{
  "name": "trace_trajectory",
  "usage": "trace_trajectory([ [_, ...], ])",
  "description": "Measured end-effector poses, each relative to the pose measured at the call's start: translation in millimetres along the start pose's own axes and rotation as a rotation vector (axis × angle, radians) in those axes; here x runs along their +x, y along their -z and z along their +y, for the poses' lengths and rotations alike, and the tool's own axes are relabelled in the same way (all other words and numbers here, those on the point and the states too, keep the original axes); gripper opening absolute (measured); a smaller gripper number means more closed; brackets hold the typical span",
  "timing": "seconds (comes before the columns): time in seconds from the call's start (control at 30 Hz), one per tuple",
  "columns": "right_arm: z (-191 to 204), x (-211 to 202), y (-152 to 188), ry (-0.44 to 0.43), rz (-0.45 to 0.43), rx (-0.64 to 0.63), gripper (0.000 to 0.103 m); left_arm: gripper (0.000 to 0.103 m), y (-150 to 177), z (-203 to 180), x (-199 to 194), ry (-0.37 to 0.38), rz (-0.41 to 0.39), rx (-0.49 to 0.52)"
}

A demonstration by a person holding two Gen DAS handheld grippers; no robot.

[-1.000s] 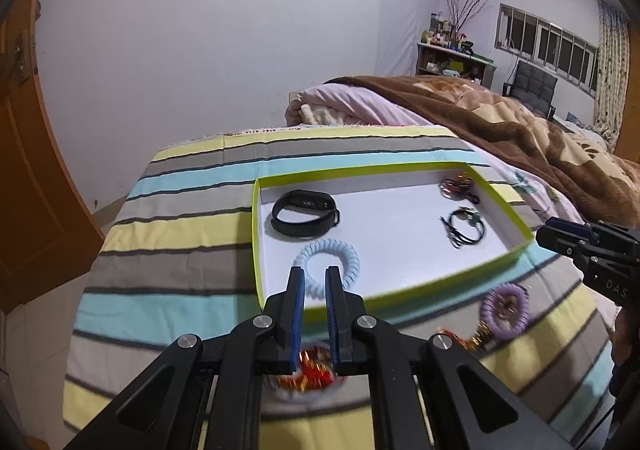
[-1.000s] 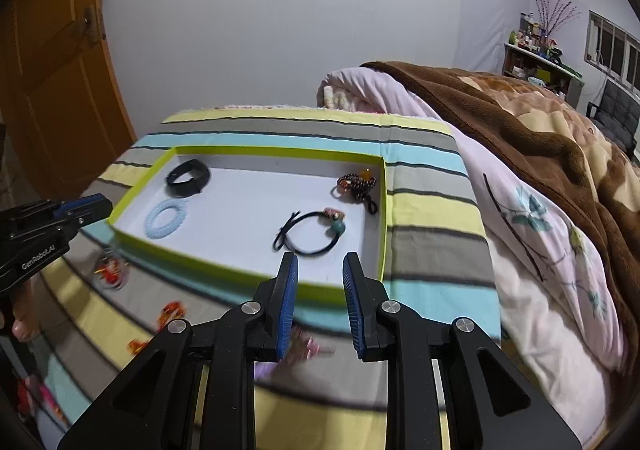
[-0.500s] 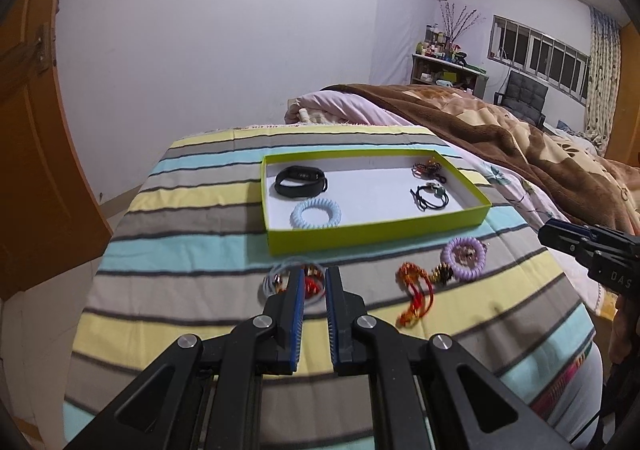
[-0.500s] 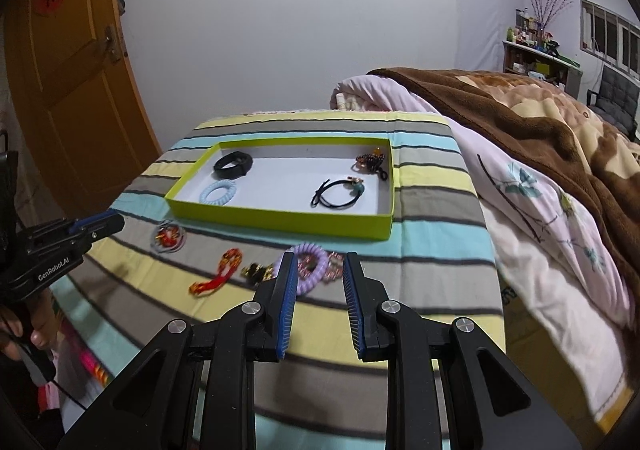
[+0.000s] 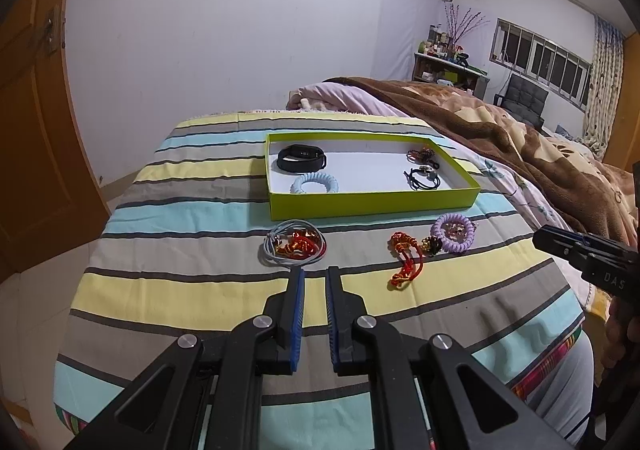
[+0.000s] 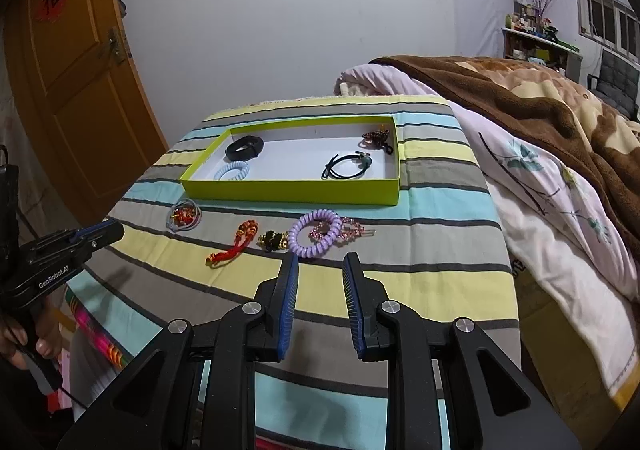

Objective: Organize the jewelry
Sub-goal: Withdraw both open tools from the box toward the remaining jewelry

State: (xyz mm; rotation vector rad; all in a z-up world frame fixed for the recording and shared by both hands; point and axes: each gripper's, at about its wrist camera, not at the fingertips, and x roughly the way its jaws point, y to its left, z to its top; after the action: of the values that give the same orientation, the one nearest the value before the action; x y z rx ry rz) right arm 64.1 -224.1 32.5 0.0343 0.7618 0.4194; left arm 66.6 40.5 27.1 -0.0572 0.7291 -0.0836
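Here, both empty, the left gripper (image 5: 314,275) narrowly parted and the right gripper (image 6: 319,261) wider, face the light, springy purple coil bracelet (image 6: 315,232), probably best pinched across its rim.

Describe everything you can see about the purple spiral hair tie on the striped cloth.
The purple spiral hair tie is a pale lilac coil closed into a ring, and it looks like glossy plastic. It lies flat on the striped cloth, outside the green tray and just in front of its near wall. A pink beaded piece lies across its opening and sticks out to the right, and a black and gold trinket touches its left edge. No gripper holds it; the right gripper hovers open just short of it.
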Motion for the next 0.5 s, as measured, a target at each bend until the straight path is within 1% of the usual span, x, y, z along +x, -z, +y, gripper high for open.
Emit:
trace_trajectory([
  [0.33, 0.2, 10.3, 0.0, -0.009, 0.021, 0.004, 0.024, 0.009, 0.8, -11.3, 9.3, 0.037, 0.018, 0.022],
  [0.5, -1.9, 16.8, -1.7, -0.019, 0.031, 0.02, 0.024, 0.009, 0.7, -21.0, 15.6, 0.071, 0.034, 0.041],
])
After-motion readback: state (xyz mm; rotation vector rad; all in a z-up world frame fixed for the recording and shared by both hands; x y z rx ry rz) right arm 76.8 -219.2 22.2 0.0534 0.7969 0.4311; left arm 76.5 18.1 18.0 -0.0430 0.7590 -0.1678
